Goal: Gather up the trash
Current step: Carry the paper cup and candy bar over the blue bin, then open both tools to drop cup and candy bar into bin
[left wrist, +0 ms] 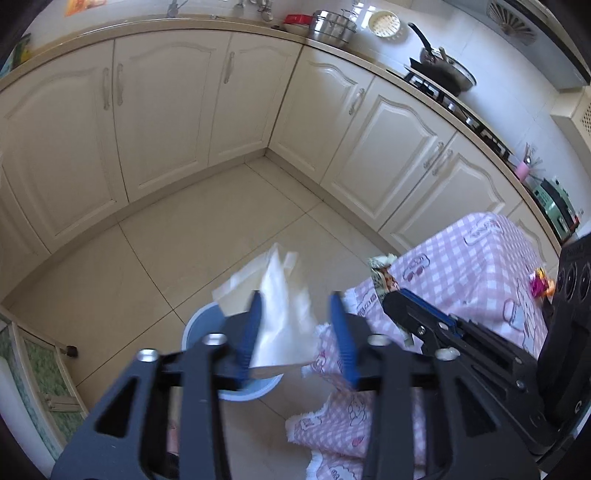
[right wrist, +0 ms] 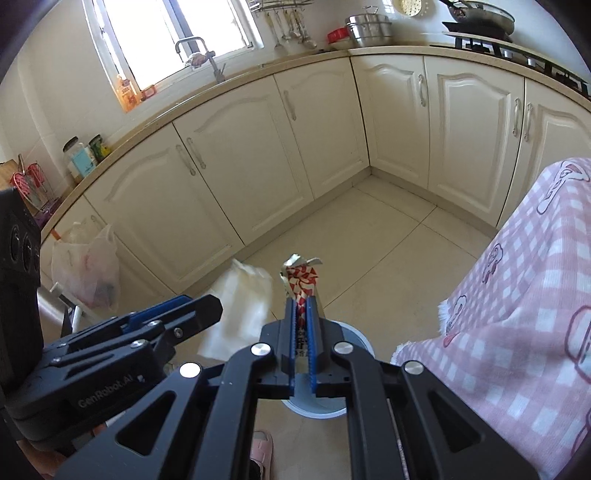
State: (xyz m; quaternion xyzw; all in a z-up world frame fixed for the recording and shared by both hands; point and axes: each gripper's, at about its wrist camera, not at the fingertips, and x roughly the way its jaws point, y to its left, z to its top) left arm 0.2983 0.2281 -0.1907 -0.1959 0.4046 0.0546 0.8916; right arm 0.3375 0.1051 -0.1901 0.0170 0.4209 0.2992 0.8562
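White tissue (left wrist: 284, 314); red-and-white checked wrapper (right wrist: 303, 282); pale blue bin (left wrist: 243, 389) rim; pink-and-white gingham cloth (left wrist: 461, 273) with cartoon outlines; blue fingers (left wrist: 341, 339) on black grippers; cream cabinets (left wrist: 166, 110); beige floor tiles (left wrist: 184, 236)

An L-shaped run of cream cabinets (left wrist: 173, 107) with arched door panels and metal handles lines two walls and meets in a corner. A beige countertop (right wrist: 236, 75) runs along the top. The floor (left wrist: 207, 236) is large pale tiles with thin grout lines. Above the sink tap (right wrist: 195, 50) a window (right wrist: 177, 33) lets in bright daylight. The walls are white tile (left wrist: 491, 74). A gas hob (left wrist: 454, 101) holding a pan (left wrist: 447, 70) sits on the right-hand counter, under a range hood (left wrist: 524, 29). Steel pots (right wrist: 369, 29) stand in the corner.
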